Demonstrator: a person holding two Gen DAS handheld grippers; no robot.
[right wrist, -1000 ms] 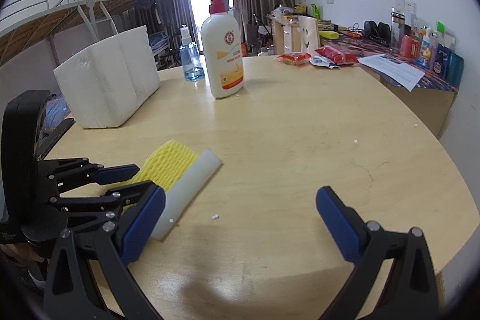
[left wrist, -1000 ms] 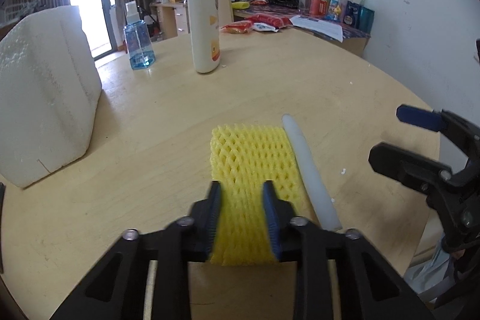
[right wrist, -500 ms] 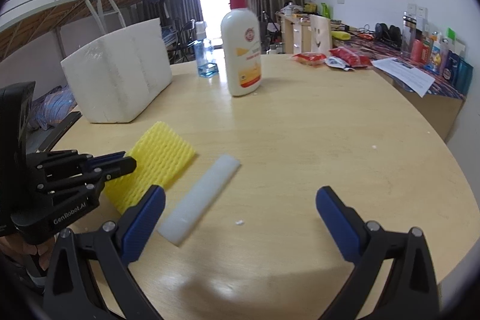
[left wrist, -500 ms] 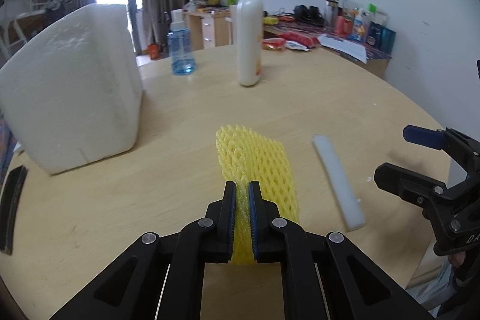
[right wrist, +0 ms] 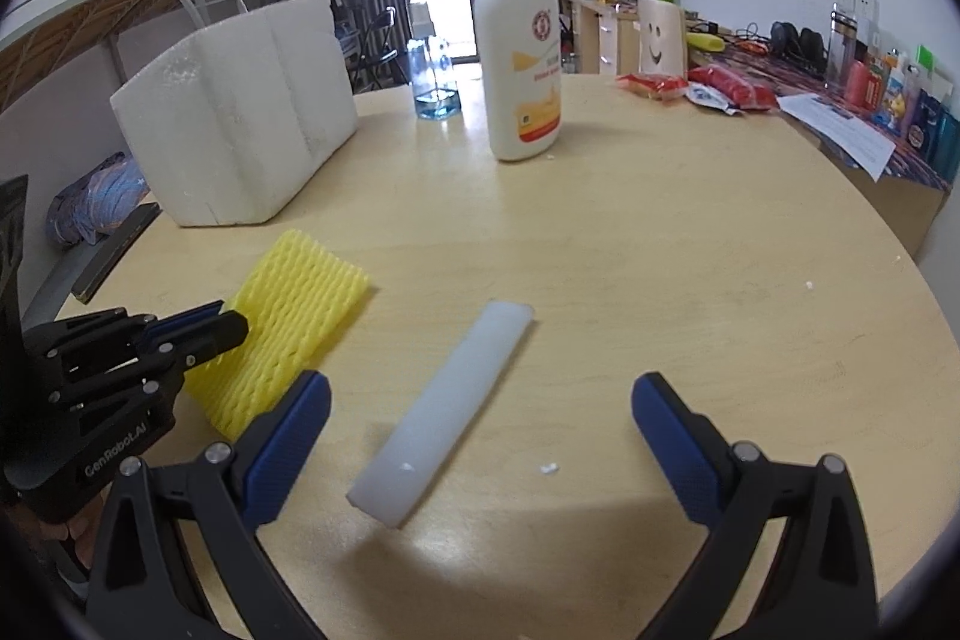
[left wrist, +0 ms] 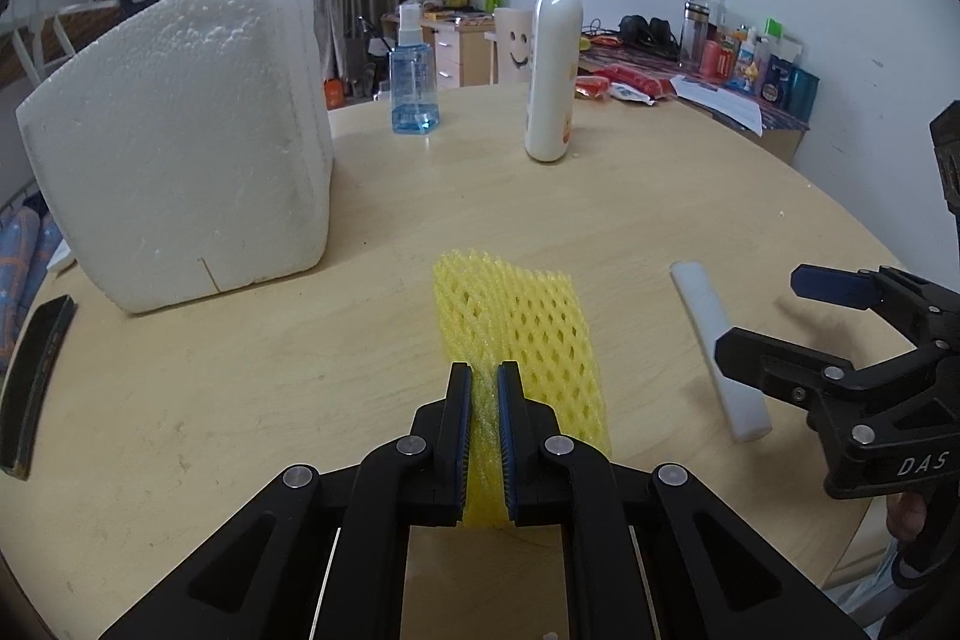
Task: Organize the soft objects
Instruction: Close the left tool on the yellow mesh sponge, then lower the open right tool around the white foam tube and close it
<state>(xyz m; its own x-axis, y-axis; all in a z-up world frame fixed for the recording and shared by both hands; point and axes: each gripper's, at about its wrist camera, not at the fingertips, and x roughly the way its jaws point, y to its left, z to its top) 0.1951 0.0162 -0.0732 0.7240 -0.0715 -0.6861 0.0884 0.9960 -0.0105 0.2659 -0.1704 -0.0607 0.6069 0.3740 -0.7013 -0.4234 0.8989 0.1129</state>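
Note:
A yellow foam net sleeve lies on the round wooden table, and my left gripper is shut on its near end, the net squeezed between the blue pads. From the right wrist view the same yellow net and left gripper show at the left. A white foam strip lies flat just ahead of my right gripper, which is open with its fingers apart on either side of the strip's near end. In the left wrist view the white strip lies right of the net, partly behind the right gripper.
A big white styrofoam box stands at the left of the table. Behind it are a blue spray bottle and a white pump bottle. A dark flat object rests at the left table edge. Red packets lie at the far side.
The left gripper closed on the yellow net and pulled it left, away from the white strip. The right gripper moved over so the strip now lies between its open fingers.

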